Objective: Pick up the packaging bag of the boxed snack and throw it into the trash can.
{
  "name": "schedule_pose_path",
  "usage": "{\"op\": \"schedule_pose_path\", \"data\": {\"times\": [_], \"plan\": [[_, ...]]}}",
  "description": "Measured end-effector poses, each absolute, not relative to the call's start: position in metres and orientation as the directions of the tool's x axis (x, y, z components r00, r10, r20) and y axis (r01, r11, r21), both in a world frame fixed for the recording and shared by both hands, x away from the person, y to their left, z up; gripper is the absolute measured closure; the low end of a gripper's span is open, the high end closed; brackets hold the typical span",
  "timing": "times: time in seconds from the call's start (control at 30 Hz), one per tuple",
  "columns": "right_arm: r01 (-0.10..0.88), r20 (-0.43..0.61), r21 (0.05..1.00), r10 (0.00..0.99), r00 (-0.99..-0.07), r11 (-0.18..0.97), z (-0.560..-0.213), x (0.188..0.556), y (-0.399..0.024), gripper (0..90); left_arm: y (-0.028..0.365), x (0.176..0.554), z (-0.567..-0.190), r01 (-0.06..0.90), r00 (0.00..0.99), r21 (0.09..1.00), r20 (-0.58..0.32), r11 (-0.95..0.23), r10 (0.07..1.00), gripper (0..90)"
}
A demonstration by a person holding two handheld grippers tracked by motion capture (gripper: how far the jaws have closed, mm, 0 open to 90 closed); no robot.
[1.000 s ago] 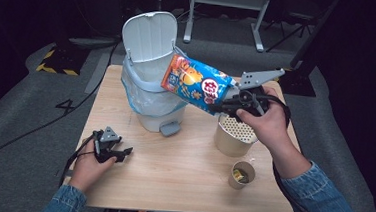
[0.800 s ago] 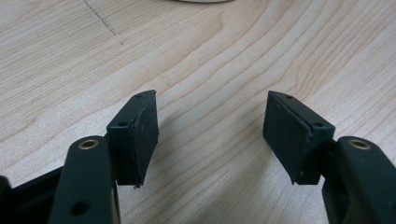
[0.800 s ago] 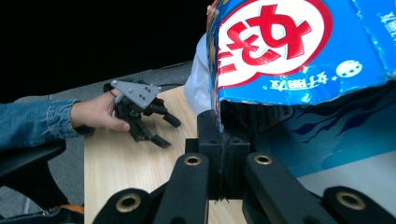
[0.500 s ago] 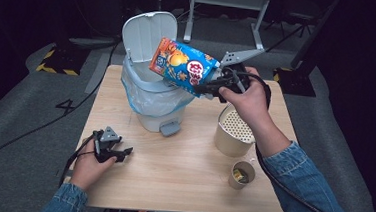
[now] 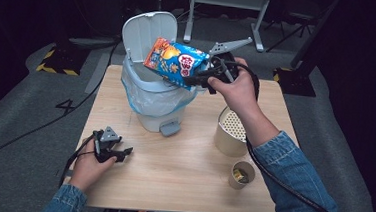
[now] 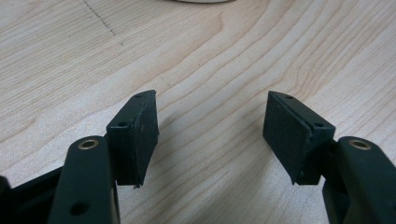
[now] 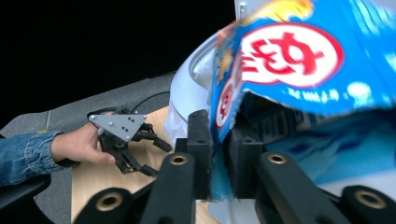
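The high view looks forward and down on the whole surface (image 5: 181,170) from the person's side. The left gripper view sits low and close over the wood grain, facing along its tool (image 6: 210,135). The right gripper view looks along its tool (image 7: 219,158) past the snack bag (image 7: 289,60), sharing the left hand's tool (image 7: 140,154) and the bin (image 7: 187,93) with the high view.

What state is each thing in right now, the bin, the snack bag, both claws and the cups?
Bin: lid up, plastic liner fitted inside.
Snack bag: tilted over the bin's mouth, its edge between the right claw's pads.
Right claw: jaws just been opening, bag edge in the narrow gap between them.
Left claw: open, nothing between its jaws, resting on the table.
Tall cup: upright.
Small cup: upright, something yellowish inside.
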State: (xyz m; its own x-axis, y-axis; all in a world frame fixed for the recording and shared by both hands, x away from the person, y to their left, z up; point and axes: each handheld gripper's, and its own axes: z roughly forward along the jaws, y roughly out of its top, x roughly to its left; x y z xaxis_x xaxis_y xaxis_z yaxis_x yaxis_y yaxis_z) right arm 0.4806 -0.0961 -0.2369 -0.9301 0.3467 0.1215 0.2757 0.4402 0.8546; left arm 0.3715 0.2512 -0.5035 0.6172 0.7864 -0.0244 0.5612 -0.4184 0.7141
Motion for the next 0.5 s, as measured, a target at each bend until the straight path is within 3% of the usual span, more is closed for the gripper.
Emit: {"op": "schedule_pose_path", "data": {"times": [0.13,0.5], "plan": [[0.277,0.125,0.86,0.349,-0.929,0.428,-0.233,0.481,-0.091,67.5,0.252,0.372,-0.503,0.555,0.621,0.714,-0.014,-0.427,0.784,36.0],[0.25,0.1,0.86,0.334,-0.937,0.444,-0.229,0.486,-0.074,60.0,0.251,0.373,-0.504,0.562,0.614,0.716,-0.026,-0.414,0.789,36.1]]}}
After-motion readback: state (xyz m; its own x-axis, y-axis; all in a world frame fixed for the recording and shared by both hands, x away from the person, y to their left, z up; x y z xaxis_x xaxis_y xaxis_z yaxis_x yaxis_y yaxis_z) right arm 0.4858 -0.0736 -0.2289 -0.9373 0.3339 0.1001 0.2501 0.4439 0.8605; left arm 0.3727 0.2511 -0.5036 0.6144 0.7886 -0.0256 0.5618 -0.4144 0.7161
